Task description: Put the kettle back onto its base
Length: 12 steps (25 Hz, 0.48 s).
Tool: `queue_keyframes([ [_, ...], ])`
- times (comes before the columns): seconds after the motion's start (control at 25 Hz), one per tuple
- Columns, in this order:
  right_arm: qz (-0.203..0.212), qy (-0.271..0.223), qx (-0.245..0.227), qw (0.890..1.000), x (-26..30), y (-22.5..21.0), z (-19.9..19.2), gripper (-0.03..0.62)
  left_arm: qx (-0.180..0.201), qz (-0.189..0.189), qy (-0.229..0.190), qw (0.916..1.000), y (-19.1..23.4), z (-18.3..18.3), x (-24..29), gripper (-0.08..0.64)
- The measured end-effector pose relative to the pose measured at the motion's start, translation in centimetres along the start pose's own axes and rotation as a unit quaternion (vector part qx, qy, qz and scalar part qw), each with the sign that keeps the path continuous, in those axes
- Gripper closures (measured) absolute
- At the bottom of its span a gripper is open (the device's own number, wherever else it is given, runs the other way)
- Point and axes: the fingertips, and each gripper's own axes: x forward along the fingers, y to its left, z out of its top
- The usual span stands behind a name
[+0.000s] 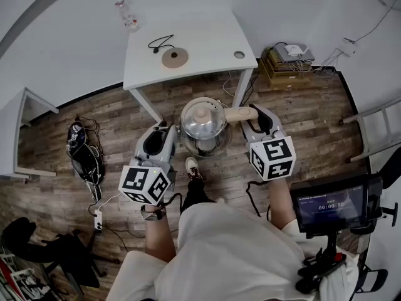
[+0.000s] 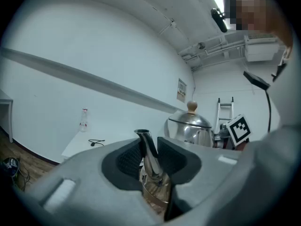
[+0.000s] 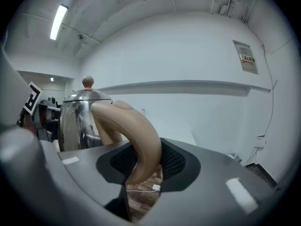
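Observation:
A shiny steel kettle (image 1: 202, 125) with a tan knob and a tan handle hangs over the wooden floor, carried between both grippers. My left gripper (image 1: 170, 133) is shut on its spout (image 2: 146, 149), and the kettle body (image 2: 190, 128) shows beyond the jaws. On the other side my right gripper (image 1: 253, 115) is shut on the curved handle (image 3: 136, 135), with the body (image 3: 77, 119) to its left. The round brown base (image 1: 175, 58) lies with its black cord on the white table (image 1: 207, 39) ahead of the kettle.
A small bottle (image 1: 127, 14) stands at the table's far left corner. On the floor lie cables and a bag (image 1: 84, 155) to the left and a stack of boxes (image 1: 282, 64) to the right. A ladder (image 1: 376, 130) leans at right, and a screen on a stand (image 1: 332, 202) is near my right side.

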Motion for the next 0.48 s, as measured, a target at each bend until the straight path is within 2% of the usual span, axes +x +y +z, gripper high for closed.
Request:
queue_keyframes([
  [0.48, 0.006, -0.017, -0.003, 1.000, -0.25, 0.31, 0.48, 0.456, 0.012, 0.005, -0.007, 0.9999, -0.09, 0.43, -0.35, 0.459],
])
